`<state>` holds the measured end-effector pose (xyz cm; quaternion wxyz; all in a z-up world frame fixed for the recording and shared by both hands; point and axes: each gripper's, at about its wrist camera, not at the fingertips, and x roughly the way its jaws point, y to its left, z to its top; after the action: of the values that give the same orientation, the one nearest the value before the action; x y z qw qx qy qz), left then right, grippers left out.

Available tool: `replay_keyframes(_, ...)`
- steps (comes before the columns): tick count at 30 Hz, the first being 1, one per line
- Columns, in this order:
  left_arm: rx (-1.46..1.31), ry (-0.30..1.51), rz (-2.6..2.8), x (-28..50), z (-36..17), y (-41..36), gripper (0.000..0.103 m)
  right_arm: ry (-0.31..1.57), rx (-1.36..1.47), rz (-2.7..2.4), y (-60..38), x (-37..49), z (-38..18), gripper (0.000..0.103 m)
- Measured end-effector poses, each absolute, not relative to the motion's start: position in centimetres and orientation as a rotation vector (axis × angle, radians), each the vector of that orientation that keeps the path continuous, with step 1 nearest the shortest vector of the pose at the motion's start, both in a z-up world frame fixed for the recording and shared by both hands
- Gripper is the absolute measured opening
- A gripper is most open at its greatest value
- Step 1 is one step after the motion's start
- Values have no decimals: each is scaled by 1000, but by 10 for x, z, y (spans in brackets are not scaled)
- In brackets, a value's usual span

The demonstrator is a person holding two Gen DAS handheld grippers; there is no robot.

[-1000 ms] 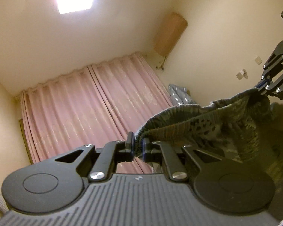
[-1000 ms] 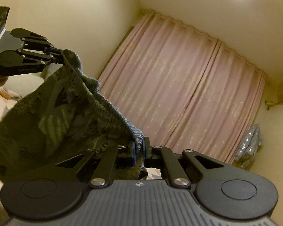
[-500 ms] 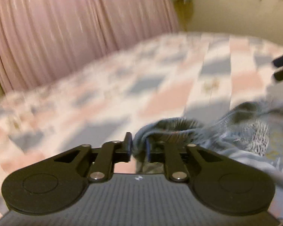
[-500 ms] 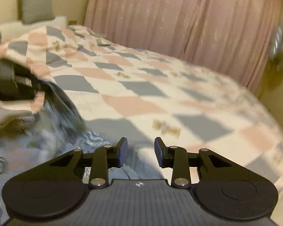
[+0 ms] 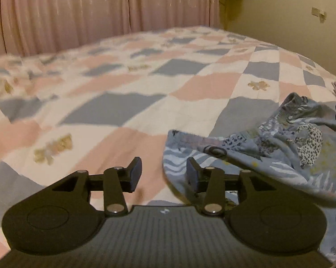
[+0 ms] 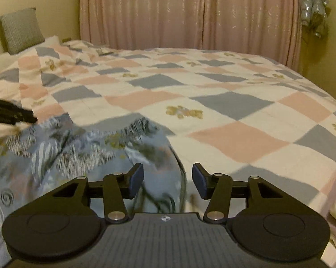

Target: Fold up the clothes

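Pink pleated curtains (image 6: 190,11) hang behind a wide bed covered by a patchwork quilt of pink, grey-blue and white squares (image 6: 223,102). A grey-blue patterned garment of soft, thin fabric (image 5: 268,147) lies rumpled on the near part of the quilt, between the two tools. The left tool (image 5: 164,174) hovers low with its jaws spread apart and nothing between them; the garment's nearest edge lies just beside its right finger. The right tool (image 6: 168,177) is likewise released and empty, with a corner of the cloth under its left finger.

Risks, as a judgement: the cloth is bunched, with a gathered band standing up at one end, so a pinch could catch several layers and fold it crooked. A low pinch could also grab the quilt beneath. Blur in the right view hints the cloth is unsettled.
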<state>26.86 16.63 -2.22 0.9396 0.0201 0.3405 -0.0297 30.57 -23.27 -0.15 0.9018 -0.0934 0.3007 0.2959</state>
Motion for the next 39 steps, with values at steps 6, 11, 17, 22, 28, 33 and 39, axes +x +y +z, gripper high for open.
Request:
replay_keyframes(6,44,789,-139,294,-38,162,29,637,-216,649,-211,328,-10,56)
replay_keyframes(11,182,777,-164,301,-35,148,0,726,-250,654,-202,354,-18,0)
replay_keyframes(17,186,692,-95,318,-12,157,0,656,-247,486,-215,387,-8,4)
replay_keyframes(22,144,742,-50,321,-28,153,7,657,-236,456,-218,383,-14,31)
replay_keyframes(28,128,705,-31,271,-10,166,20,670,-173,473,-255,335,3,33)
replay_keyframes(33,104,703,-72,195,4,168,26,724,-172,509,-285,258,5,39)
replay_keyframes(39,56,782,-145,106,-4,161,33,786,-92,487,-327,174,-1,45)
